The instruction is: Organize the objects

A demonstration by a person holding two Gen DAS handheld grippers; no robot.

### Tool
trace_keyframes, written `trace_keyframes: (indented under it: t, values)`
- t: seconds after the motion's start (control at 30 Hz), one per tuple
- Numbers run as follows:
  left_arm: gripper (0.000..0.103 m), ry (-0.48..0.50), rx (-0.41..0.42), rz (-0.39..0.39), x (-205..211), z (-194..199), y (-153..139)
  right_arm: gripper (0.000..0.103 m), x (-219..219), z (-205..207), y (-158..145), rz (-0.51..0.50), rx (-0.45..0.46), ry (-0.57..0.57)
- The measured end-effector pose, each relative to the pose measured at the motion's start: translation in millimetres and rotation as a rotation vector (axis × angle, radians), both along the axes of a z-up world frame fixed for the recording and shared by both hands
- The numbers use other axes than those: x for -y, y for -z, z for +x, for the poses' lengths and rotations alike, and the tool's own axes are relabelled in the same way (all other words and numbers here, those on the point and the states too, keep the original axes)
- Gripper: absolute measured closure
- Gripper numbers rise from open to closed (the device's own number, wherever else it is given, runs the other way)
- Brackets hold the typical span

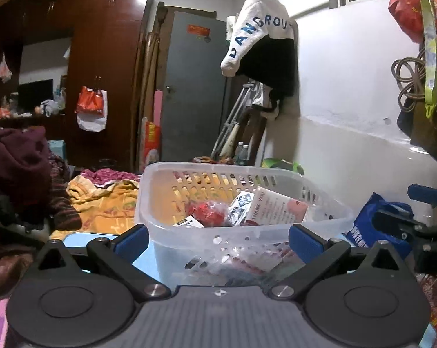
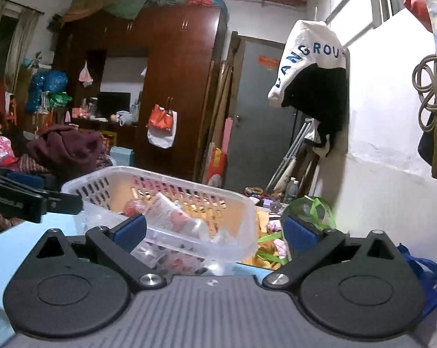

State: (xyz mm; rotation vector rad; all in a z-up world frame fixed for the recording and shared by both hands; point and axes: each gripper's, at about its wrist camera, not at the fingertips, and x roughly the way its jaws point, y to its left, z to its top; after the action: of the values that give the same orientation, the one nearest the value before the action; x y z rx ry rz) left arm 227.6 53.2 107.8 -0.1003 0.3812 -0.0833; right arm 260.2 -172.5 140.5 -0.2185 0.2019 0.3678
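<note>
While both grippers stand wide open and grip nothing, left gripper (image 1: pixel 218 239) facing clear plastic basket (image 1: pixel 166 220), right gripper (image 2: pixel 214 232) beside it, card (image 1: pixel 273 207) inside.

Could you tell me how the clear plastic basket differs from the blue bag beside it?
The basket is rigid, translucent and perforated, showing packets inside; the blue bag is soft, opaque and crumpled. The basket stands open-topped, while the bag slumps. Both sit on the light blue tabletop.
</note>
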Motion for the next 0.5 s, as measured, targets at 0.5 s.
trace_keyframes:
  t: [0.5]
  values:
    - [0.000, -0.045, -0.014, 0.061, 17.7, -13.6, 0.5, 0.000, 14.3, 8.0, 6.8, 0.096, -0.091, -0.021]
